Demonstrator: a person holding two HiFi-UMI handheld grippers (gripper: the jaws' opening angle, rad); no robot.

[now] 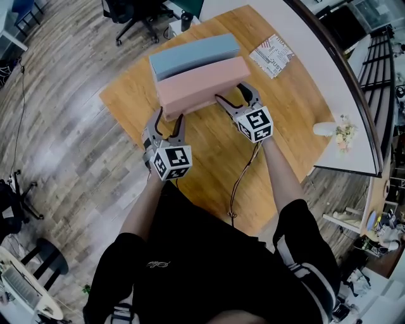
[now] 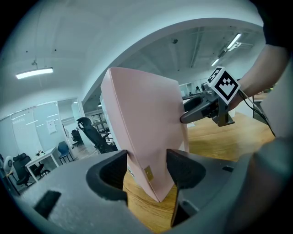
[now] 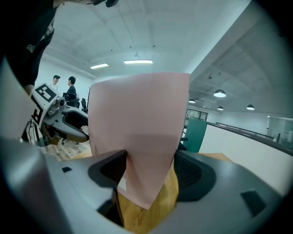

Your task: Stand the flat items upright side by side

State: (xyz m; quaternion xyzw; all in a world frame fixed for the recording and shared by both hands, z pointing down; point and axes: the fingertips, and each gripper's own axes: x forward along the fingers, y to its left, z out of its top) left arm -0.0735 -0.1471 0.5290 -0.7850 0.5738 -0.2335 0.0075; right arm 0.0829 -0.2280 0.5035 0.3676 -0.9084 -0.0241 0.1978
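A long pink box point(image 1: 201, 87) stands on its long edge on the wooden table point(image 1: 209, 158), close against a blue-grey box point(image 1: 193, 56) behind it. My left gripper point(image 1: 169, 118) is shut on the pink box's left end, and my right gripper point(image 1: 231, 95) on its right end. In the left gripper view the pink box point(image 2: 144, 123) fills the gap of the left gripper point(image 2: 146, 167), with both pads on its faces. The right gripper view shows the pink box point(image 3: 137, 128) pinched the same way by the right gripper point(image 3: 149, 169). I cannot tell whether its lower edge touches the wood.
A printed leaflet point(image 1: 272, 56) lies at the table's far right. A small white vase with flowers point(image 1: 332, 130) stands on the white counter to the right. An office chair point(image 1: 136, 16) is beyond the table. A cable point(image 1: 240, 183) hangs from my right gripper.
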